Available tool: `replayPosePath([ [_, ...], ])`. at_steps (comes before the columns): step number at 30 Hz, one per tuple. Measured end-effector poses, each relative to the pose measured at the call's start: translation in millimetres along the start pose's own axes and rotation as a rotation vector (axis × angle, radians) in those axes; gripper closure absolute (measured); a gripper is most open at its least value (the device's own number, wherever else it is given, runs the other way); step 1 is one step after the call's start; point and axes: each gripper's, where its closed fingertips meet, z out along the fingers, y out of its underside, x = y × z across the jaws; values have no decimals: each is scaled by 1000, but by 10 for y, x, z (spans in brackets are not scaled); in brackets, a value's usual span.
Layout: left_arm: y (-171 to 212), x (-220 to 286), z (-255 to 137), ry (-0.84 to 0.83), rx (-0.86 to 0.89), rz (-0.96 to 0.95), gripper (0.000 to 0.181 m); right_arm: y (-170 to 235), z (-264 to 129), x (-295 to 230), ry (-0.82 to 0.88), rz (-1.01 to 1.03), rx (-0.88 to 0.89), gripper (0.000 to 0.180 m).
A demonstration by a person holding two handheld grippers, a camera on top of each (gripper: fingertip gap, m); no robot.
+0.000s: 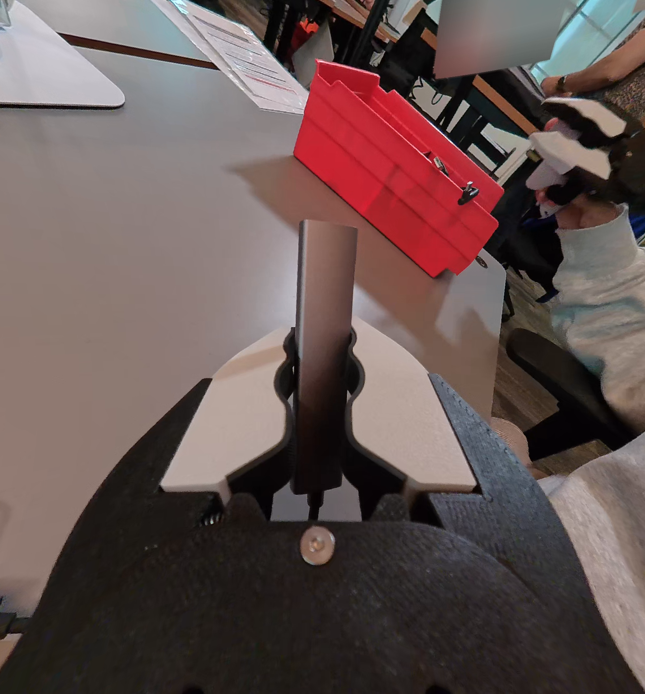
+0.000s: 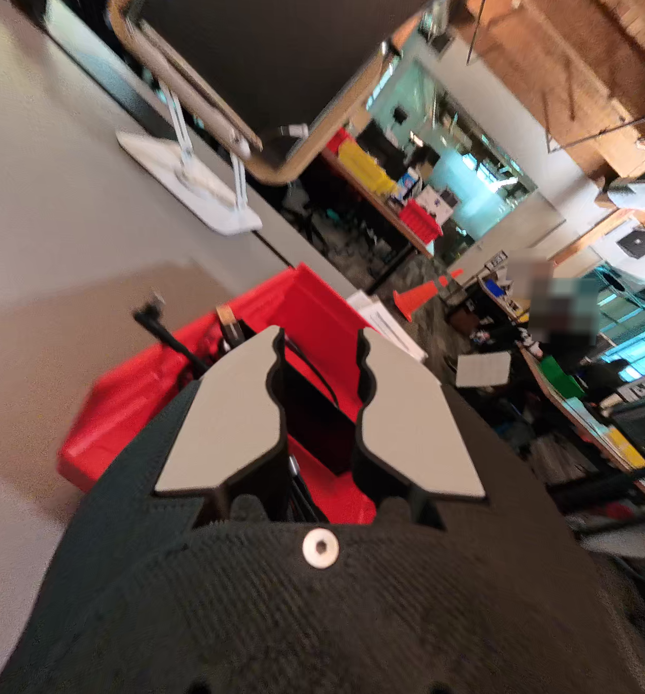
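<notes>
From my left wrist camera I get the clearest look: the left gripper [image 1: 321,356] is clenched on a flat grey metal bar [image 1: 326,300], pinched between both fingers. The bar runs forward past the fingertips over the grey table [image 1: 125,225]; its near end is dark, with a thin stub poking out toward the camera. Beyond it a red bin [image 1: 369,161] sits close to the table's edge, with a small black cable end [image 1: 468,193] and another small metal piece hanging over its rim. Only this view shows the right gripper [image 1: 576,150] from outside, off past the table edge, and a grey sleeve [image 1: 606,293] behind it. I also see a printed sheet in a clear cover [image 1: 245,60] behind the bin and a pale monitor base [image 1: 43,75] at far left.

My right wrist camera is tilted and blurred. There the right gripper [image 2: 321,353] is released, its fingers well apart with nothing between them, hovering just above the red bin [image 2: 133,405]. This view looks into the bin, which the other does not: a black box-like object [image 2: 313,413] stands inside, along with black cables [image 2: 163,334] and a plug end sticking up over the rim. I cannot tell whether the fingers touch anything in there. Farther back are a monitor [image 2: 238,56] on its stand and an orange cone [image 2: 414,298] on the floor.
</notes>
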Motion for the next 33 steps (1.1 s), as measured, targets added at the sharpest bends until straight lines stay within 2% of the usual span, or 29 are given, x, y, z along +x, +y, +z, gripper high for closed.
replayPosePath([
  [6, -12, 84, -3, 36, 7, -2, 154, -624, 43, -545, -156, -42, 116, 147],
  [11, -79, 364, 11, 154, 29, -8, 155, -1383, 136, -1547, -515, 268, 341, 148],
  [13, -9, 414, 50, 125, -18, 59, 155, -1468, 265, -1917, -594, 352, 301, 145],
  [16, 116, 502, 124, 87, -86, 173, 156, -1289, 558, -2288, -567, 446, 96, 147],
  [22, 352, 746, 279, 68, -159, 354, 156, -1282, 611, -2855, -709, 773, 0, 138],
  [23, 396, 785, 302, 62, -174, 396, 157, -1295, 602, -2921, -743, 819, -10, 141],
  [24, 435, 801, 324, 41, -191, 439, 157, -1305, 580, -2975, -782, 850, -23, 159],
  [26, 436, 803, 345, -13, -177, 520, 156, -1365, 536, -2974, -845, 925, -23, 169],
  [28, 275, 819, 318, -58, -65, 556, 112, -1421, 570, -2755, -800, 986, 22, 170],
  [29, 191, 825, 288, -65, -17, 557, 99, -1471, 574, -2580, -779, 1001, 66, 170],
  [31, 22, 797, 202, -75, 72, 521, 91, -1573, 568, -2099, -701, 1011, 158, 170],
  [33, -122, 741, 111, -64, 158, 440, 91, -1648, 543, -1520, -571, 942, 224, 170],
])
